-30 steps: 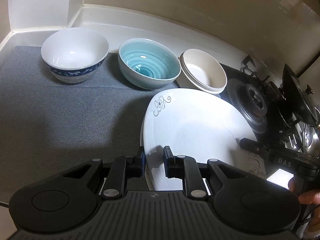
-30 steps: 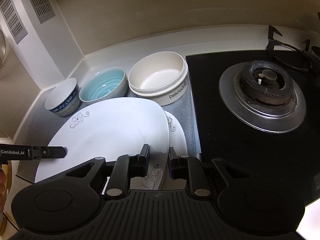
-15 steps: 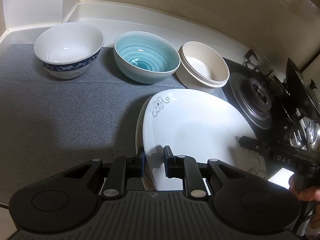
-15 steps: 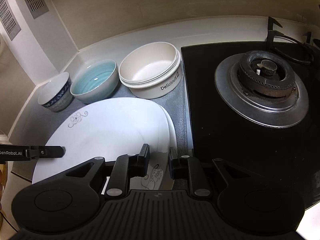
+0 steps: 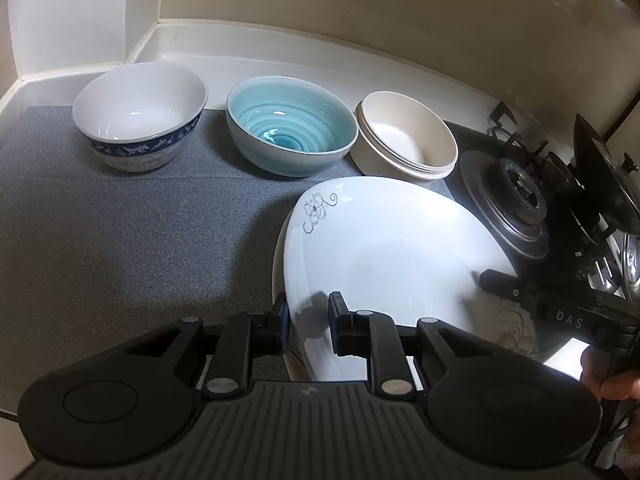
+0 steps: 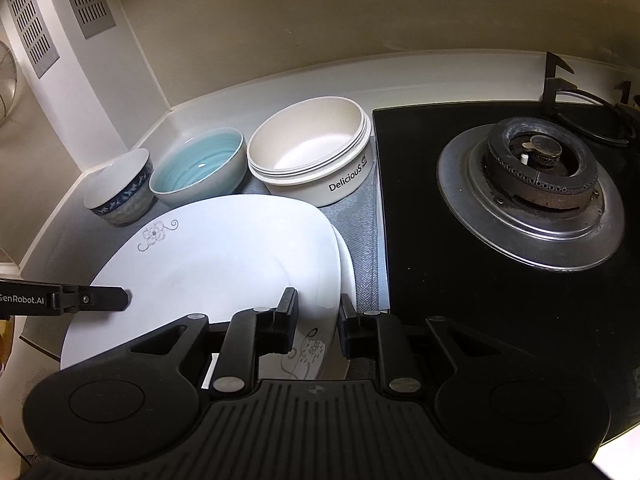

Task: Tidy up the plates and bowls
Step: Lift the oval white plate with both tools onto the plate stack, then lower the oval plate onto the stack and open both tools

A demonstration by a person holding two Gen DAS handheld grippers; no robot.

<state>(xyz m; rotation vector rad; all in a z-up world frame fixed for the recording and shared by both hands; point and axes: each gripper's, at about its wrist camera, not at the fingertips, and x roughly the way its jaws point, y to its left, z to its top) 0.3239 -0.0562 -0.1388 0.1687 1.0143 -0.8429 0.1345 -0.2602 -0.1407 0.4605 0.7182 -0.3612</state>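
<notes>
Two white plates lie stacked on the gray mat (image 5: 120, 240), the top plate (image 5: 392, 256) over the bottom plate (image 6: 344, 256). Two grippers hold the stack. The left gripper (image 5: 307, 322) is clamped on the near-left rim of the top plate. The right gripper (image 6: 318, 322) sits at the other side, its jaws around the plates' right edge, but I cannot tell if they press. Three bowls stand in a row past the plates: a blue-band bowl (image 5: 140, 116), a teal bowl (image 5: 292, 128) and a cream bowl (image 5: 408, 140). One stove burner (image 6: 532, 192) is to the right gripper's right.
</notes>
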